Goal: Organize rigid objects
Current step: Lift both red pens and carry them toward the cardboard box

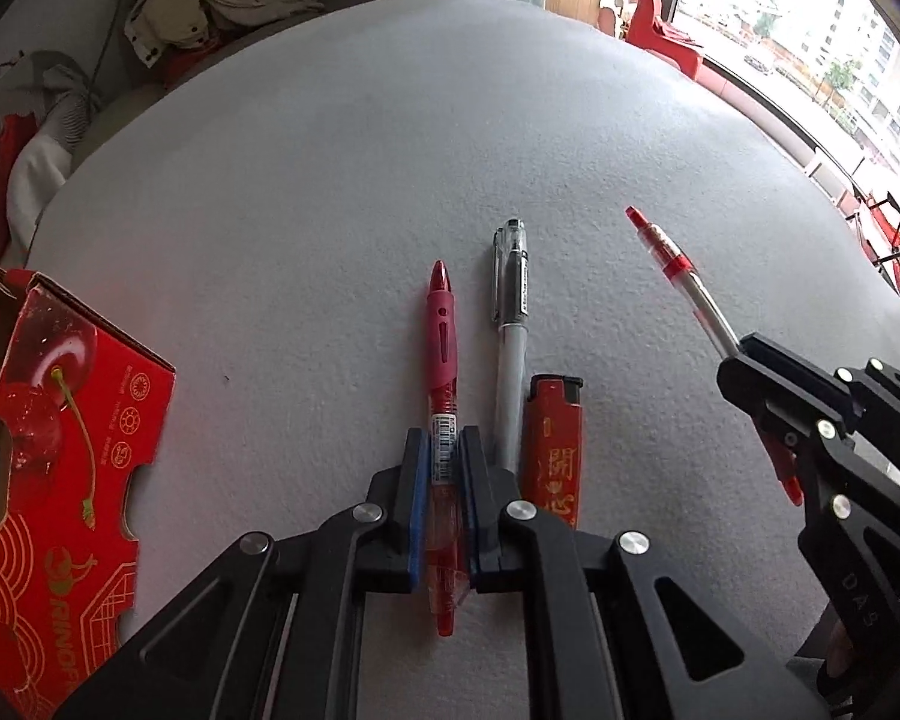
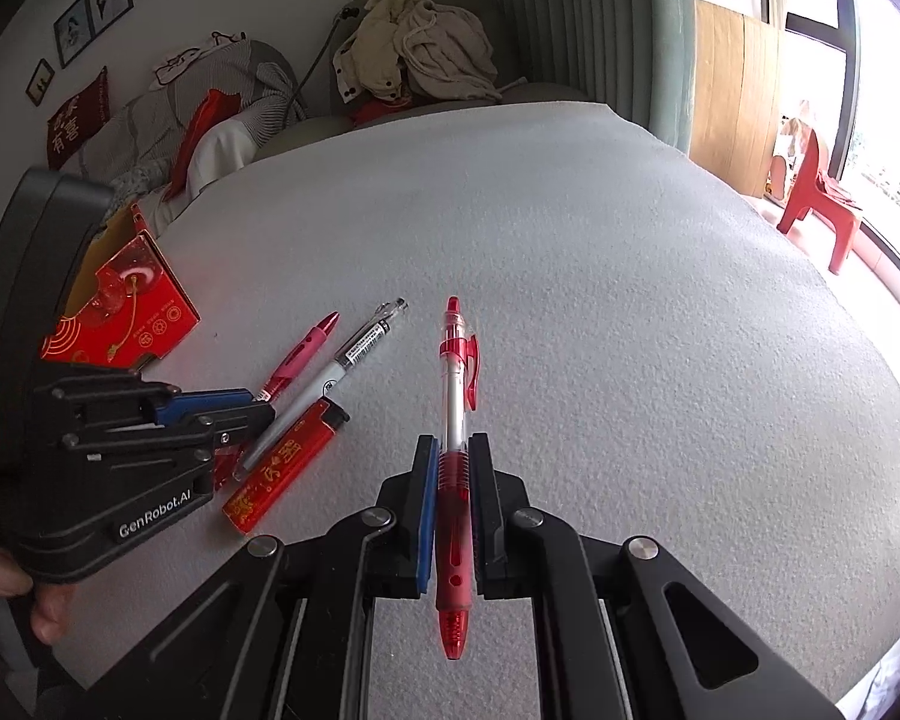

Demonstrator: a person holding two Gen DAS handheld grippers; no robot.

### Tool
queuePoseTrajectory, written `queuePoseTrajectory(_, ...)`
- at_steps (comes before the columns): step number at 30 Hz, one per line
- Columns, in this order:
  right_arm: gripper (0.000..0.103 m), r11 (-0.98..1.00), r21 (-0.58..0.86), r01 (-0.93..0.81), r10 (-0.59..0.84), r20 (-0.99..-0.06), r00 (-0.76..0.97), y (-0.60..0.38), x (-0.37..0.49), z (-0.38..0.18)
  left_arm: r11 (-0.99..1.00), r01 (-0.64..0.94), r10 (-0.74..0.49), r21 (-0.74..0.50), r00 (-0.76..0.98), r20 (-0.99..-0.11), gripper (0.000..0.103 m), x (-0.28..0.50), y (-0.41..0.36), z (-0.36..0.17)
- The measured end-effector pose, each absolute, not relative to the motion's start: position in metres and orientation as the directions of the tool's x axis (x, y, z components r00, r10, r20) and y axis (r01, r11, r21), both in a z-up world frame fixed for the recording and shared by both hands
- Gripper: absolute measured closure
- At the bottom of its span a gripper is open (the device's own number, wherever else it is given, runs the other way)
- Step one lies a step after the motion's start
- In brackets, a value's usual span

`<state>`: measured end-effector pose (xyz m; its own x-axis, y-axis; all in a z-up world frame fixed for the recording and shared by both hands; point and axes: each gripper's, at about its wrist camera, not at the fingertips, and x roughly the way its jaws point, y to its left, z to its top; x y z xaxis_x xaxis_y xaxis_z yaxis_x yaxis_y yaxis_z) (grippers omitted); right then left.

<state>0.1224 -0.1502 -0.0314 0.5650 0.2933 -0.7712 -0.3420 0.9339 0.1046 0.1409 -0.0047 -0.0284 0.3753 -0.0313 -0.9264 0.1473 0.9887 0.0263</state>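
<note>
Left gripper point(image 1: 444, 468): your jaws are clamped on the pink pen point(image 1: 442, 360), gripping it at the labelled barrel. The pen lies along the fingers, its tip pointing away over the grey cloth point(image 1: 390, 150).
Right gripper point(image 2: 453, 480): your jaws are clamped on the red pen point(image 2: 455, 420) at its ribbed grip, clip end forward, and the pen looks lifted clear of the cloth.
Row on the cloth: the white pen point(image 1: 510, 348) lies just beside the pink pen, and the red lighter point(image 1: 553, 450) lies just beside the white pen.
Risk, crowding: if you set the pink pen down here, your left fingers may nudge the white pen, which would likely roll into the lighter.
Risk, slip: both pens are round and smooth, so a tilt of your wrist could let one slide through the pads.
Risk, collision: your two grippers are near each other; bringing the red pen toward the row could knock it against the left gripper.
Red box point(image 1: 66, 450): it sits apart at the left edge, likely out of harm's way.
</note>
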Motion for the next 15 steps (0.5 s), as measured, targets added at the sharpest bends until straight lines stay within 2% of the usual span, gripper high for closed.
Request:
queuePoseTrajectory(3, 0.093, 0.934, 0.112, -0.341, 0.299, -0.768, 0.567, -0.15, 0.121, -0.031, 0.991, 0.126, -0.018, 0.04, 0.429, -0.903, 0.093, 0.139, -0.002, -0.027)
queuePoseTrajectory(7, 0.093, 0.934, 0.114, -0.339, 0.304, -0.754, 0.583, -0.156, 0.119, -0.023, 0.997, 0.05, -0.074, -0.056, 0.509, -0.858, 0.093, 0.124, 0.01, -0.017)
queuePoseTrajectory(15, 0.093, 0.921, 0.13, -0.368, 0.341, -0.728, 0.595, -0.152, 0.11, -0.01, 0.993, -0.02, -0.073, -0.114, 0.664, -0.744, 0.093, 0.073, 0.027, 0.035)
